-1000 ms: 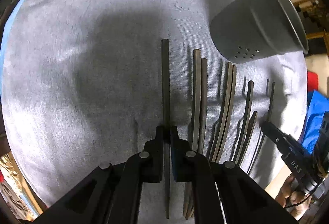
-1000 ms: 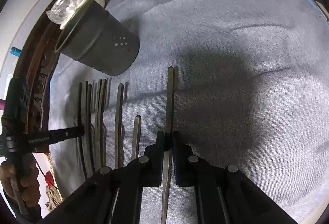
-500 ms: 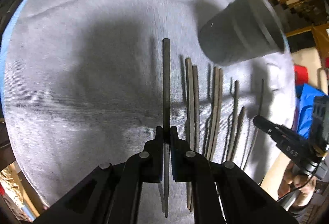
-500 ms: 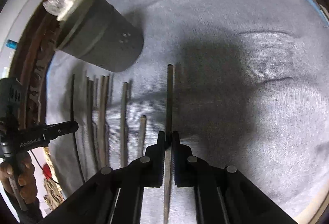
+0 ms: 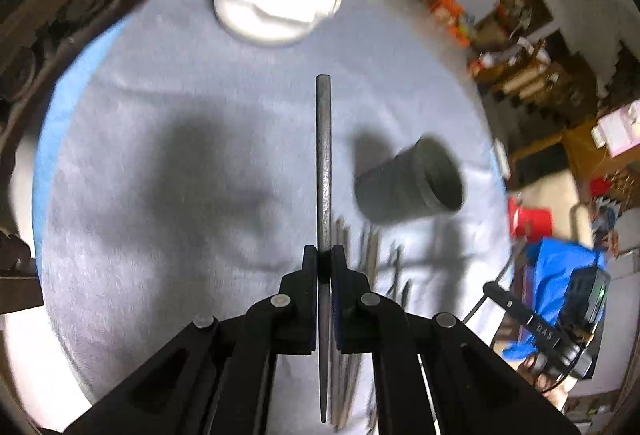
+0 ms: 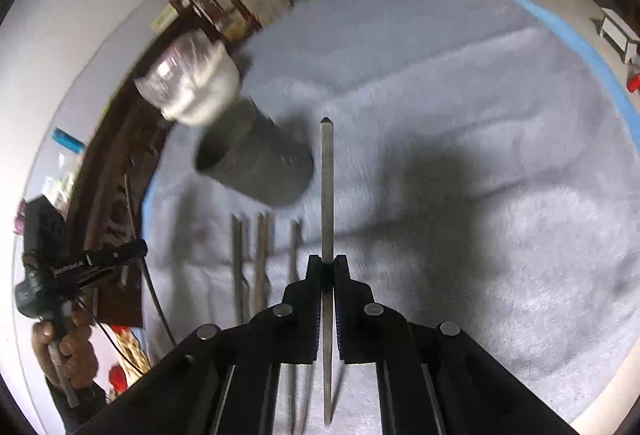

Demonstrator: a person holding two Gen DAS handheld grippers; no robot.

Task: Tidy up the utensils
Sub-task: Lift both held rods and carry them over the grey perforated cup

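Above the grey-clothed table (image 5: 168,83), two dark utensils are held clear of the cloth. One utensil (image 5: 323,171) is clamped between the jaws of the left gripper (image 5: 323,263); another (image 6: 327,191) is pinched tight by the right gripper (image 6: 327,271). Both point away from the cameras. A dark holder (image 5: 412,183) is seen near the table's middle, with more utensils (image 6: 262,255) laid in a row just beside it. A white bowl (image 5: 276,7) sits at the far edge.
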